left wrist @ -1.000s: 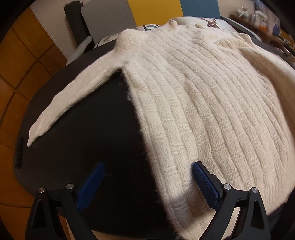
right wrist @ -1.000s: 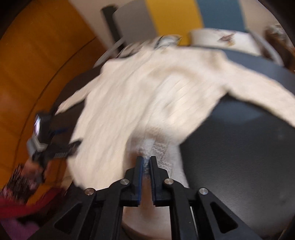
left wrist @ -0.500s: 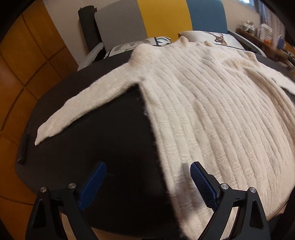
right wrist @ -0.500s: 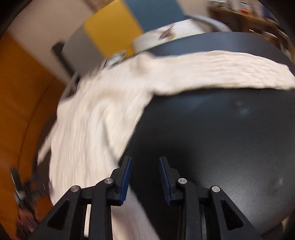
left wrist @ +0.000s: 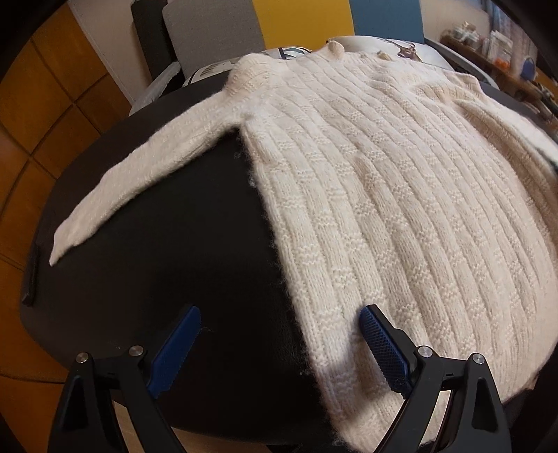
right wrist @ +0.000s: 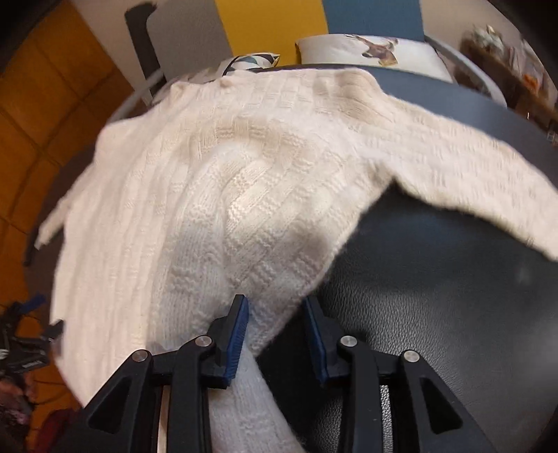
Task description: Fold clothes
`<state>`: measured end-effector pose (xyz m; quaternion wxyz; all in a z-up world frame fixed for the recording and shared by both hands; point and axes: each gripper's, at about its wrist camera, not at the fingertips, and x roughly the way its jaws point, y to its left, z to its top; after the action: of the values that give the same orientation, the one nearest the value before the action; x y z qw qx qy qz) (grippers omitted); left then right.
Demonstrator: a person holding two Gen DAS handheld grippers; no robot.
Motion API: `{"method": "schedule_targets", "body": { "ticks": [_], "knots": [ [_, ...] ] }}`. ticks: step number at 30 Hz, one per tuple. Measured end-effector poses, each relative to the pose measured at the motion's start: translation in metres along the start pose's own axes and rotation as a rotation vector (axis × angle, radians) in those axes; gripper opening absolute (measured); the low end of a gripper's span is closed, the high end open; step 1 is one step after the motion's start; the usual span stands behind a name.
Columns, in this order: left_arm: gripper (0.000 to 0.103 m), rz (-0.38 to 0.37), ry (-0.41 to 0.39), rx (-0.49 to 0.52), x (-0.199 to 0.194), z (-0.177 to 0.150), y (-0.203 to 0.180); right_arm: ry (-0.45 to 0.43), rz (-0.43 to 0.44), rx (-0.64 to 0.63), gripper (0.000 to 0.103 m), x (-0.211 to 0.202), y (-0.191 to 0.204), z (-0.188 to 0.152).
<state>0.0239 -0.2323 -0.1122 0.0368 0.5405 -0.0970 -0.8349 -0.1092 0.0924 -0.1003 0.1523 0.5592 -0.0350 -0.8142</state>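
1. One cream knit sweater (left wrist: 401, 209) lies spread over most of a round black table (left wrist: 181, 271), its ribbed body flat and its hem hanging over the table's near edge.
2. Left sleeve (left wrist: 139, 174) runs out flat toward the table's left edge, cuff close to the rim, with bare black surface between it and the body.
3. Left gripper (left wrist: 279, 343) hovers at the near edge, fingers spread wide: one blue pad (left wrist: 174, 352) over bare table, the other over the sweater's side seam, nothing between them pinched.
4. Over on the right wrist view, the right gripper (right wrist: 277, 334) sits at the sweater's (right wrist: 226, 181) near right corner, fingers apart with the knit edge lying between them; the left pad (right wrist: 237, 334) touches fabric, the other pad stands off it over the leathery table top (right wrist: 436, 313).
5. Right sleeve (right wrist: 470, 167) stretches toward the table's far right edge, a little blurred.
6. Fabric bunches into a raised ridge just ahead of that gripper.
7. Room check: a grey, yellow and blue panelled wall (left wrist: 300, 24) behind, a pillow with a deer print (right wrist: 369, 52) past the far edge, orange wood panelling (left wrist: 42, 104) on the left, cluttered shelves (left wrist: 495, 41) at far right.
8. Small dark flat object (left wrist: 30, 275) rests at the table's left rim; what it is, I cannot tell.
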Motion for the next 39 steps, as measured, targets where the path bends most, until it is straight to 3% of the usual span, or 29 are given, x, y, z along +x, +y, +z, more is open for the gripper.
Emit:
{"method": "schedule_targets", "body": {
  "ticks": [2, 8, 11, 16, 19, 22, 23, 24, 29, 32, 35, 39],
  "knots": [
    [0.095, 0.019, 0.0, 0.029, 0.003, 0.007, -0.001, 0.014, 0.044, 0.0, 0.006, 0.001, 0.0, 0.001],
    [0.097, 0.045, 0.006, 0.128, 0.004, 0.014, -0.004, -0.004, 0.028, 0.046, 0.006, -0.033, -0.038, -0.005],
    [0.098, 0.051, 0.012, 0.147, 0.006, 0.02, -0.001, -0.011, -0.044, 0.082, 0.005, -0.05, -0.07, -0.01],
    [0.099, 0.092, 0.01, 0.153, 0.009, 0.028, 0.009, -0.04, -0.192, 0.121, 0.0, -0.046, -0.104, 0.013],
    [0.102, 0.084, 0.016, 0.136, 0.013, 0.03, 0.013, -0.041, -0.122, 0.153, 0.0, -0.038, -0.113, 0.009],
    [0.103, 0.077, 0.022, 0.12, 0.017, 0.031, 0.016, -0.034, -0.05, 0.089, 0.007, -0.035, -0.093, -0.001],
    [0.103, 0.075, 0.024, 0.114, 0.018, 0.031, 0.018, -0.032, -0.035, 0.073, 0.018, -0.035, -0.086, -0.006],
    [0.103, 0.072, 0.026, 0.109, 0.019, 0.032, 0.019, -0.03, -0.022, 0.06, 0.022, -0.036, -0.079, -0.011],
    [0.103, 0.068, 0.028, 0.092, 0.023, 0.034, 0.022, -0.045, -0.023, -0.026, 0.022, -0.04, -0.051, -0.039],
    [0.103, 0.082, 0.021, 0.112, 0.021, 0.033, 0.021, 0.009, -0.071, -0.087, 0.022, -0.027, -0.038, -0.055],
    [0.103, 0.096, 0.024, 0.127, 0.02, 0.033, 0.023, 0.007, -0.095, -0.081, 0.022, -0.03, -0.035, -0.064],
    [0.1, 0.058, 0.014, 0.097, 0.013, 0.04, 0.035, 0.042, 0.005, -0.023, 0.022, -0.045, -0.049, -0.06]
  ]
}}
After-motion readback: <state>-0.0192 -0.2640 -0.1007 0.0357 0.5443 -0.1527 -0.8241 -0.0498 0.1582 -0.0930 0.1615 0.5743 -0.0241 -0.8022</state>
